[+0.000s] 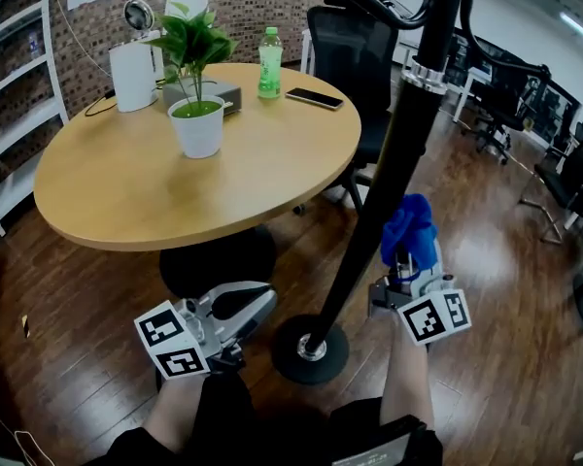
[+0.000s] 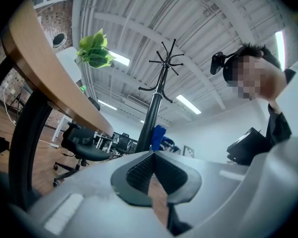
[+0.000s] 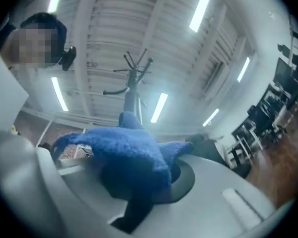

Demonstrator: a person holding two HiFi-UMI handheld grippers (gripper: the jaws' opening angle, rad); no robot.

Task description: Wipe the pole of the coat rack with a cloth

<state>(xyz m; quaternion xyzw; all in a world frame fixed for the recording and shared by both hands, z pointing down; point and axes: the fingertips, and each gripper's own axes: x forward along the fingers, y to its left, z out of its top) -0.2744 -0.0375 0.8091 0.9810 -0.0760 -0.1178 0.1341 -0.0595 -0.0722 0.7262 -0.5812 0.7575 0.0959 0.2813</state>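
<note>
— What has the right gripper [image 1: 409,266] got?
— Its jaws are clamped on a blue cloth [image 3: 123,148], which bunches up out of them and points toward twelve o'clock in the head view.
— And the cloth against the pole [image 1: 384,192]?
— Just at the pole's three o'clock side, about halfway up the part that shows. Whether it touches, I cannot tell.
— How does the pole run?
— Its long axis goes from the round base [image 1: 311,349] on the wooden floor at six o'clock up toward one o'clock, slanting across the head view. Both gripper views show it rising straight, with the hooks [image 2: 166,58] spread at the top.
— The left gripper [image 2: 153,155]?
— Jaws closed tip to tip with nothing between them, low at seven o'clock of the base and apart from it.
— Further out?
— A round wooden table [image 1: 126,192] at ten o'clock, carrying a potted plant [image 1: 197,124] and a green bottle [image 1: 269,63].
</note>
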